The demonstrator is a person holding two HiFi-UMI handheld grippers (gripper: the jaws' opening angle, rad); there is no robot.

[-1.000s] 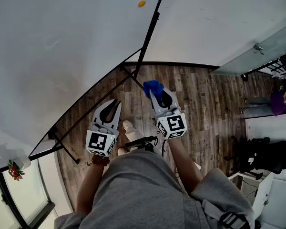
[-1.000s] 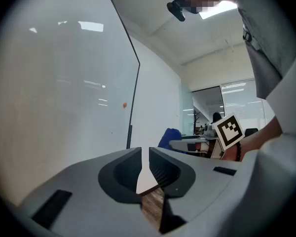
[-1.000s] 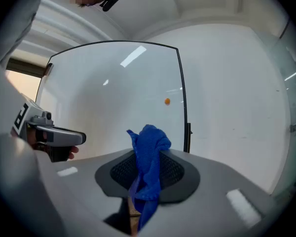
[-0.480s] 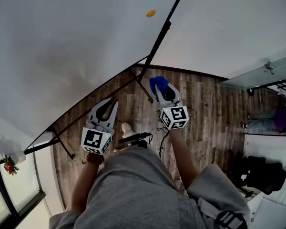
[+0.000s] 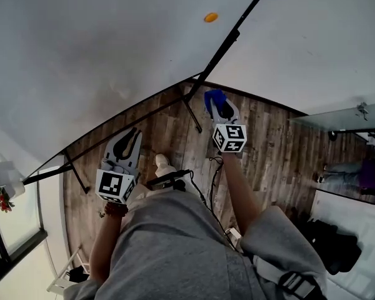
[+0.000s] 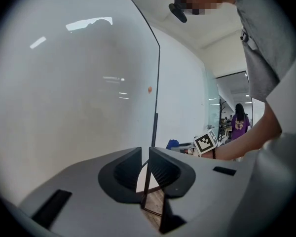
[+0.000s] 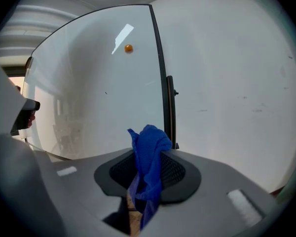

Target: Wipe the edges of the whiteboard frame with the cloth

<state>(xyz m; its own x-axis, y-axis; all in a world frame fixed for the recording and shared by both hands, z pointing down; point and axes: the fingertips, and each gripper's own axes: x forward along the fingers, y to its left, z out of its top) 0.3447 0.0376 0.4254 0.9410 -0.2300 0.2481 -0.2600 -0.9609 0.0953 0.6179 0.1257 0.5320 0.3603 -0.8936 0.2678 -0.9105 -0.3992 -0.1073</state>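
Observation:
The whiteboard's thin black frame (image 5: 237,33) runs down its right side to a lower corner, then along the bottom edge (image 5: 112,133). My right gripper (image 5: 220,108) is shut on a blue cloth (image 5: 211,97), just below and right of that corner. In the right gripper view the blue cloth (image 7: 149,149) sticks up between the jaws, with the frame's right edge (image 7: 160,68) straight ahead. My left gripper (image 5: 133,134) hangs under the bottom edge with its jaws together and nothing in them. The left gripper view shows the frame edge (image 6: 159,83) ahead.
An orange magnet (image 5: 210,17) sticks to the board near its right edge. The stand's black legs (image 5: 190,111) reach down to the wooden floor (image 5: 269,142). A white wall lies right of the board. A person in purple (image 5: 372,170) stands far right, beside a glass partition (image 5: 344,117).
My right gripper has risen with the blue cloth toward the frame's lower right corner. My left gripper has drifted left and lower in the head view.

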